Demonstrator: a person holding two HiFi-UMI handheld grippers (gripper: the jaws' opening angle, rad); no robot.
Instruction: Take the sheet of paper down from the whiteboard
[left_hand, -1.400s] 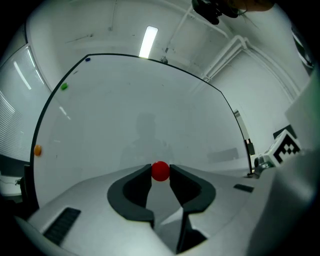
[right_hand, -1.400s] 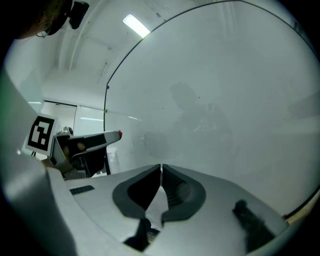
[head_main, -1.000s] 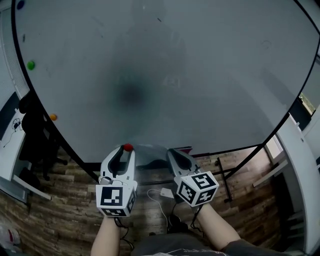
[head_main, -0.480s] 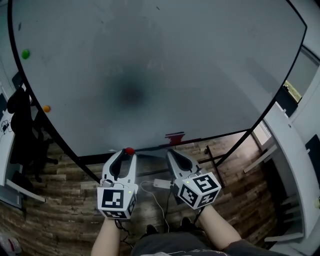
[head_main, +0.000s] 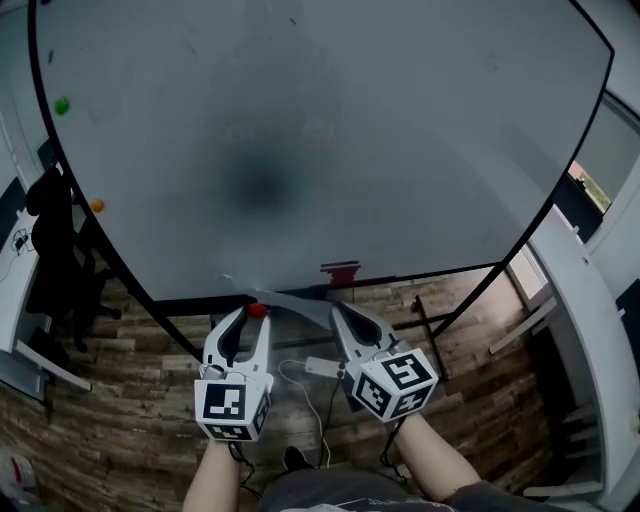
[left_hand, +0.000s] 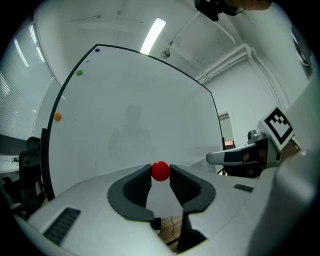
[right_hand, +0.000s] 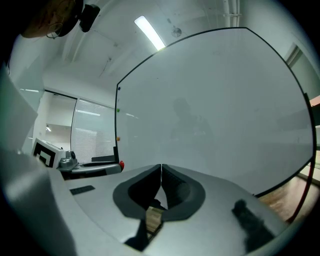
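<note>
Both hand-held grippers have been drawn back and down from the whiteboard (head_main: 330, 130) over the last second, so that their tips are now seen below its bottom frame, over the wooden floor (head_main: 130, 400). A small red magnet (head_main: 257, 310) is pinched between the fingertips of the left hand-held gripper (head_main: 254, 322), its jaws held part-way apart by the ball. The right hand-held gripper (head_main: 337, 312) is seen with its jaws pressed together, apparently on an edge of the sheet of paper (head_main: 295, 300). The sheet is off the board and shows as a pale shape stretched between the two gripper tips. A green magnet (head_main: 62, 104) and an orange magnet (head_main: 96, 205) are seen near the board's left edge, well apart from both grippers.
</note>
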